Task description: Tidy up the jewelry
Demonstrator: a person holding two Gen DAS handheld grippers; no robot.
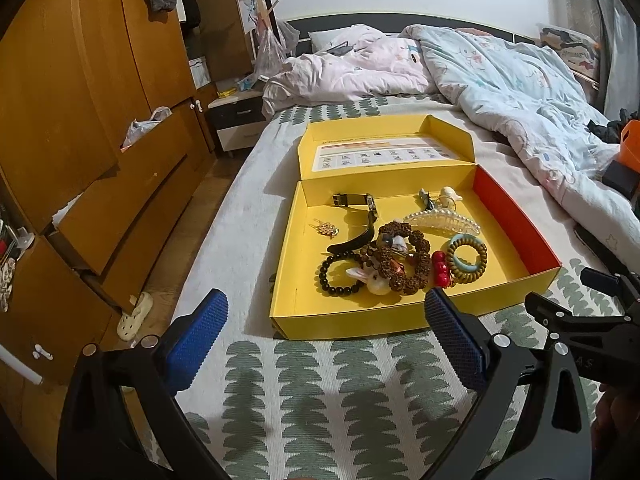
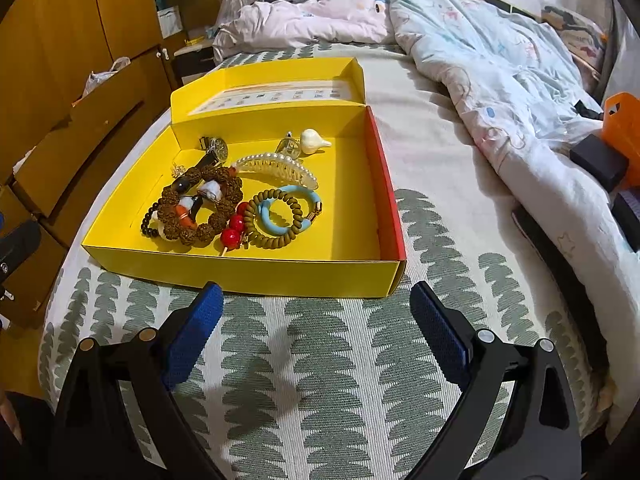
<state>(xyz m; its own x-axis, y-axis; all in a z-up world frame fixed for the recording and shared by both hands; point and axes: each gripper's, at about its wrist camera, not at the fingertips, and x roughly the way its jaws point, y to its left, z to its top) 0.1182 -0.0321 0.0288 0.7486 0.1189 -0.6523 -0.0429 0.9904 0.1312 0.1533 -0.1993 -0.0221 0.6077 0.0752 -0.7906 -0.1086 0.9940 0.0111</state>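
Showing gold leaf brooch (image 1: 327, 229) plainly left-side, watch face (image 2: 219, 148) right-side

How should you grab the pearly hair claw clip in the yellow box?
Come from above with the right gripper and pinch the pearl-trimmed cream hair claw clip across its narrow curved spine, near the middle. It lies flat and long, with bare yellow cardboard box floor on its right.

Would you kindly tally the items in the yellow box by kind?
Bracelets and bead strings: 4, e.g. brown bead bracelet
Hair pieces: 3, e.g. pearl hair claw
Watch: 1
Shell: 1
Small pieces: 2
Total: about 11; the pile overlaps.
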